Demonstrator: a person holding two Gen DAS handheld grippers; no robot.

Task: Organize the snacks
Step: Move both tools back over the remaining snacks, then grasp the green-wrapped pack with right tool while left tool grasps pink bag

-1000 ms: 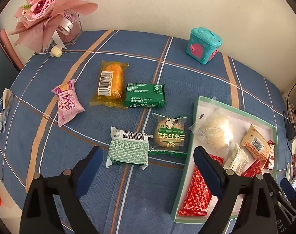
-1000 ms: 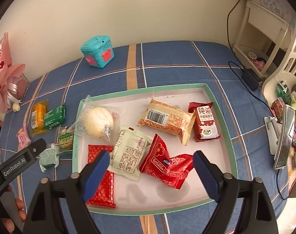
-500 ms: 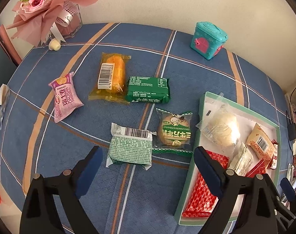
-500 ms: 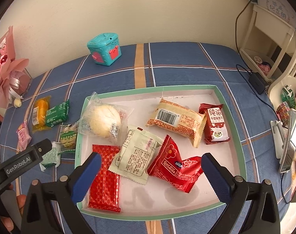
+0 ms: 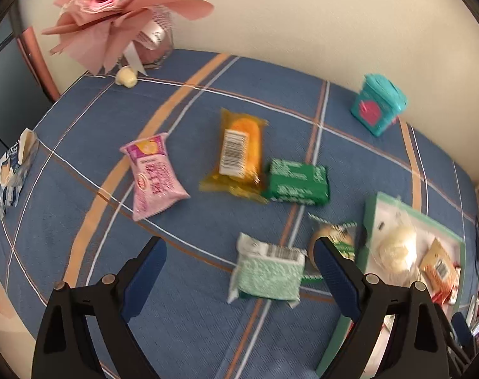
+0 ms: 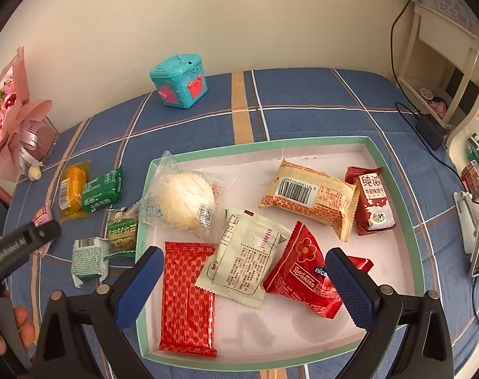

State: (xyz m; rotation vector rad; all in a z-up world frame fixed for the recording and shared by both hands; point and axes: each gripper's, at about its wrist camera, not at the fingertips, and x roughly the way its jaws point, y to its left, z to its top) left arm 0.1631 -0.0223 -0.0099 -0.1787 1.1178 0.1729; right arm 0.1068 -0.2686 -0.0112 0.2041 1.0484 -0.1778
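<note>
Blue plaid tablecloth (image 6: 302, 101) with orange and white stripes covers the surface.

Shallow rectangular tray, white floor and mint-green rim (image 6: 261, 146), fills the centre of the right wrist view. Six wrapped snacks lie inside:
- clear bag with a round pale bun (image 6: 185, 199), at 10 o'clock of the tray, one corner over the rim;
- orange-patterned packet, barcode up (image 6: 309, 195), at 1 o'clock;
- flat red packet with lattice print (image 6: 187, 297), at 7 o'clock;
- cream sachet with fine print (image 6: 242, 259), centre, overlapping the bun bag's edge;
- red flower-print pouch (image 6: 302, 271), at 5 o'clock;
- small dark-red milk-biscuit packet (image 6: 372, 202), at 3 o'clock.

Loose snacks on the cloth, left wrist view, somewhat blurred: yellow-orange cake packet with barcode (image 5: 239, 154), centre; pink roll packet (image 5: 152, 175), at 9 o'clock of it; dark green block packet (image 5: 298, 181), touching the orange one; pale green-white packet (image 5: 266, 273), at 6 o'clock; green round-biscuit packet (image 5: 334, 240), beside the tray rim.

Right gripper (image 6: 242, 287): jaws have just been opening, now wide, hovering over the tray's near half; nothing pinched.
Left gripper (image 5: 239, 278): jaws wide, empty, above the pale green packet.
</note>
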